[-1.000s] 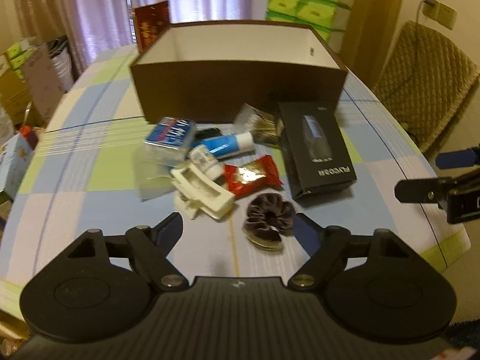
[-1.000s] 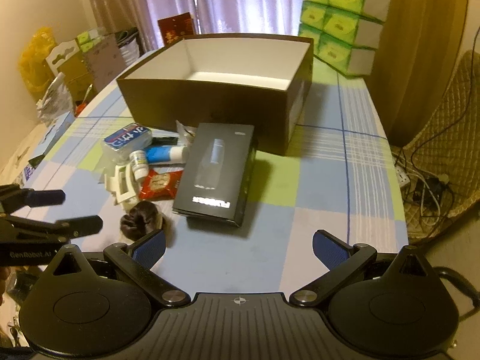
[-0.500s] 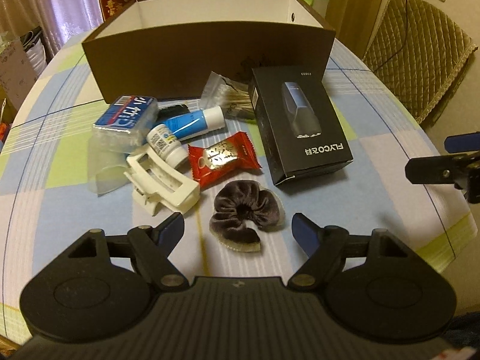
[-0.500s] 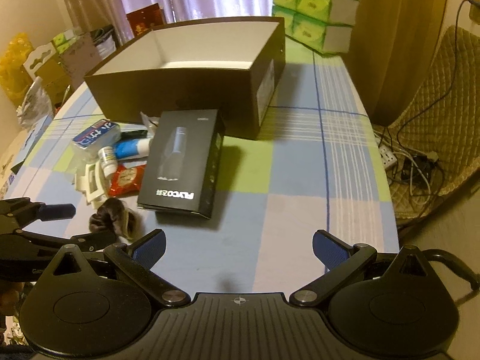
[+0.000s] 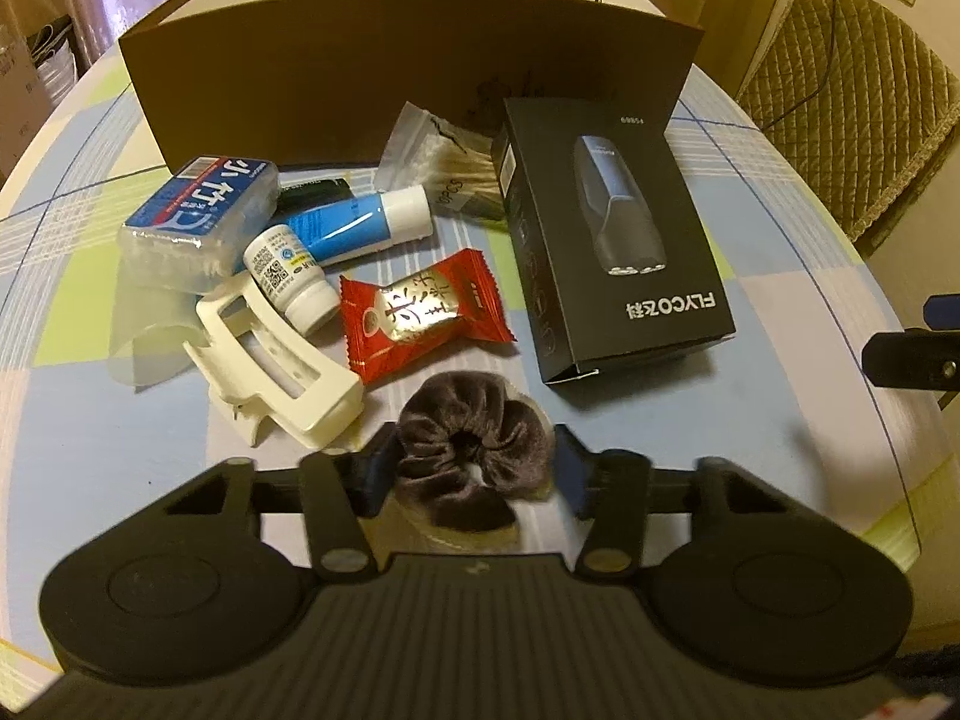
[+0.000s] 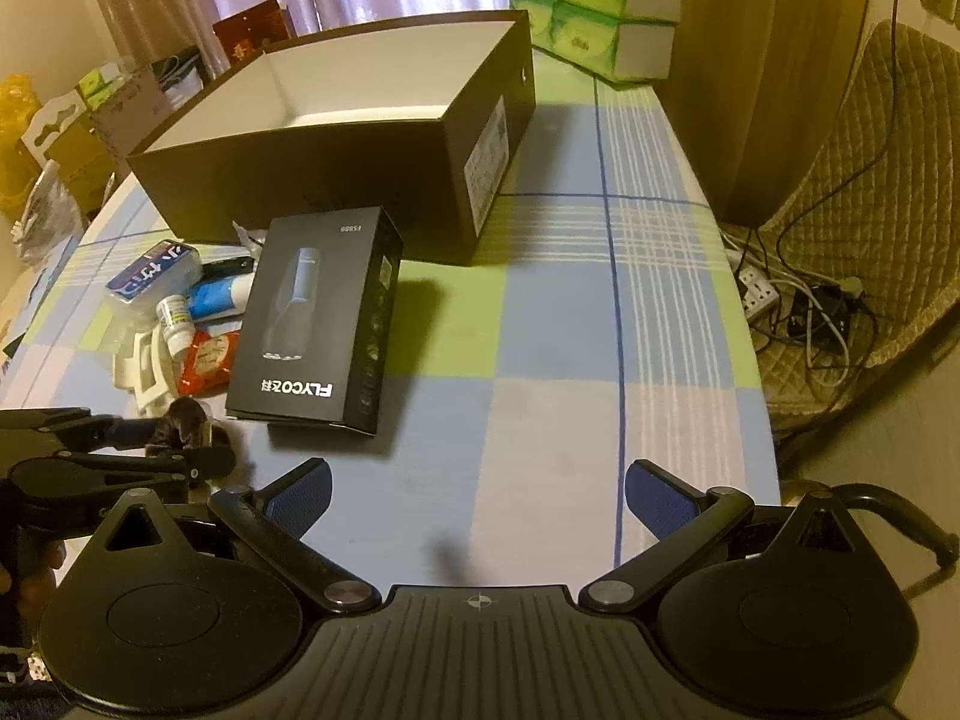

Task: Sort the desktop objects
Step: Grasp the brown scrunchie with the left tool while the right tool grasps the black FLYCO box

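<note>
Nothing had gone into the open brown box (image 6: pixel 336 138) yet, so all my sorting remained. My left gripper (image 5: pixel 474 471) straddled the velvet scrunchie (image 5: pixel 474 438) on the tablecloth, its fingers closing against it though I couldn't tell if they gripped; my right gripper (image 6: pixel 477 495) hung wide open and empty.

Left wrist cam: low over table (image 5: pixel 780 312), close in, facing the brown box (image 5: pixel 408 96), scrunchie (image 5: pixel 474 456) right at its fingers (image 5: pixel 378 474). Right wrist cam: higher, further back, off to the right, same heading. Overlap: brown box (image 6: pixel 336 168), black FLYCO box (image 6: pixel 312 312), scrunchie (image 6: pixel 186 414), left gripper (image 6: pixel 174 438) at its left edge.
</note>
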Available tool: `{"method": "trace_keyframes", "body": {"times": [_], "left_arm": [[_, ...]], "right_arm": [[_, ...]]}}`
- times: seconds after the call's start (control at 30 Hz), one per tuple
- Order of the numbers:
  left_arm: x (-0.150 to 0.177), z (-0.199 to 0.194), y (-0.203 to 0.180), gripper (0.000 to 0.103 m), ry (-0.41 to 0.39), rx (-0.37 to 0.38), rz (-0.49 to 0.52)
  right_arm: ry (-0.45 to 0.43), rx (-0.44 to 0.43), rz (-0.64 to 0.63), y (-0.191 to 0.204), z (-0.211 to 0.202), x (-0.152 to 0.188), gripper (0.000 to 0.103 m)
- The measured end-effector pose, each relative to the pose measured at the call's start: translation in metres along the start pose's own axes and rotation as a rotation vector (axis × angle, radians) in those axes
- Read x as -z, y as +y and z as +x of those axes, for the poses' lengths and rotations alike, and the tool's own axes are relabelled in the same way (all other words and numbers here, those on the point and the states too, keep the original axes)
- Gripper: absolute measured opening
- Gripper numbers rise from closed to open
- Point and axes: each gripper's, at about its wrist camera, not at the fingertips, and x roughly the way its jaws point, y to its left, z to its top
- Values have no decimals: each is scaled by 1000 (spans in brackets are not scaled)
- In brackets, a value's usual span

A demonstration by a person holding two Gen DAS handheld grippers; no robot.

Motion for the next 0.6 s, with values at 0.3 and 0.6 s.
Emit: {"method": "trace_keyframes", "body": {"times": [0.3, 0.6], "left_arm": [[3, -17, 10, 23, -53, 9, 21], [-9, -55, 29, 23, -114, -6, 26]], "right_arm": [[5, -44, -4, 9, 9, -7, 101], [11, -109, -19, 36, 28, -22, 101]]}}
